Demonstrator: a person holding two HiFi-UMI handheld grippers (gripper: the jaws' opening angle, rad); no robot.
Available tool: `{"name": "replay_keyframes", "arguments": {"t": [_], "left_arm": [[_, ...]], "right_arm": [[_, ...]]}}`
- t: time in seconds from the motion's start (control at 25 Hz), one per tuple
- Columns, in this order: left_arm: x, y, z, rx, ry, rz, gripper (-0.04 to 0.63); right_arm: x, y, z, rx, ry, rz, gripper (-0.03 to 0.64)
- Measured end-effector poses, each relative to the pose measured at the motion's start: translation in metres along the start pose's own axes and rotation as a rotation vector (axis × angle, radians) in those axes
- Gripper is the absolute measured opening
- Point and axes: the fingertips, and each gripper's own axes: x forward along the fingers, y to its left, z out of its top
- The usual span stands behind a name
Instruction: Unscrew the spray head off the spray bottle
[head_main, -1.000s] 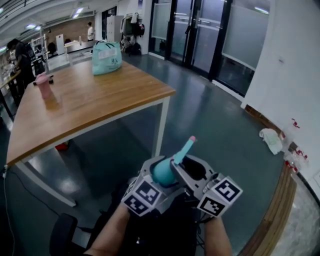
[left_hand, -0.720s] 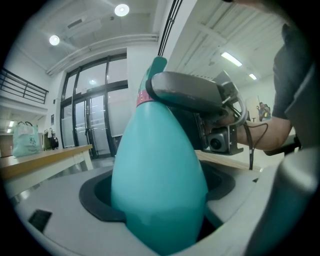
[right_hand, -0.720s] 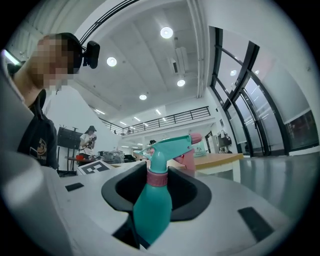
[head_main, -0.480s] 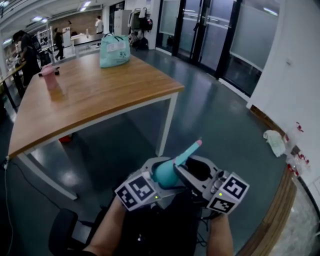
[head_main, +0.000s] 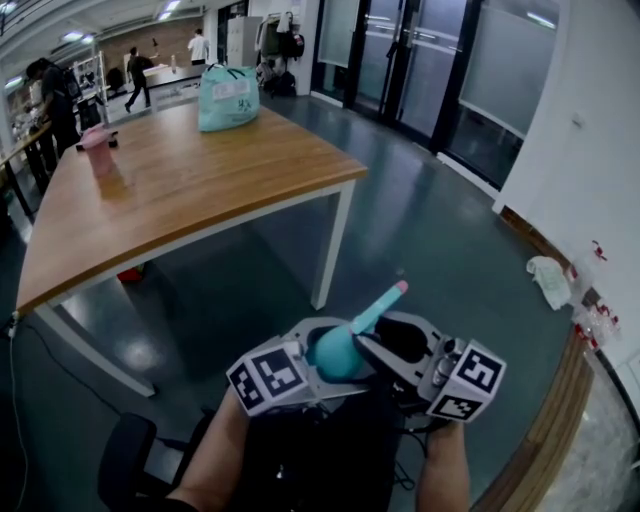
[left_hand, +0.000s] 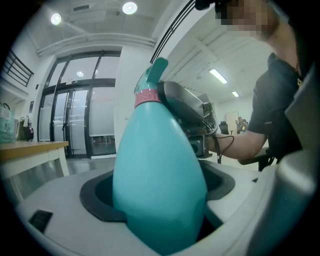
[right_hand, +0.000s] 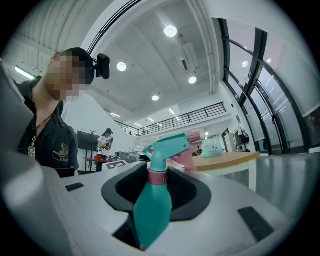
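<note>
Nearest the camera, the person's two forearms (head_main: 215, 455) reach forward, one gripper in each hand. The left gripper (left_hand: 160, 200) has its jaws clamped on the wide lower body of the teal spray bottle (head_main: 335, 352), which fills the dark hollow between them. The right gripper (right_hand: 155, 200) faces it from the opposite side, with its jaws closed on the same bottle higher up, just below the pink collar (right_hand: 157, 176). The bottle is held in the air between the two tools, above the dark floor and well clear of the table. Its spray head (head_main: 380, 306) is on the neck and slants up and to the right in the head view (the nozzle tip (head_main: 401, 287) is pink). A black chair (head_main: 125, 460) stands at lower left.

Farther off is a wooden table (head_main: 180, 200) with white legs. It bears a pink container (head_main: 97, 150) near its left edge and a teal bag (head_main: 229, 98) at its far end. A pale crumpled bag (head_main: 548, 280) lies on the floor by the right wall. Glass doors (head_main: 400, 60) close the background, and a walking person (head_main: 135, 75) is seen at far left.
</note>
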Motion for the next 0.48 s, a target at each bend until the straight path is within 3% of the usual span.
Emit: {"name": "replay_keyframes", "arguments": {"t": [0.28,0.36,0.48], "left_arm": [[-0.002,-0.027,0.002,-0.007,-0.028,-0.153,0.428],[-0.002,-0.028,0.003,-0.006,-0.032,-0.155,0.428],[0.0,-0.018,0.002,0.002,-0.02,-0.092,0.43]], "right_arm": [[-0.007,0.017,-0.001,0.03,-0.01,0.129,0.132],[-0.008,0.018,-0.001,0.05,-0.028,0.142,0.133],[-0.007,0.012,0.0,0.047,-0.051,0.095,0.141]]}}
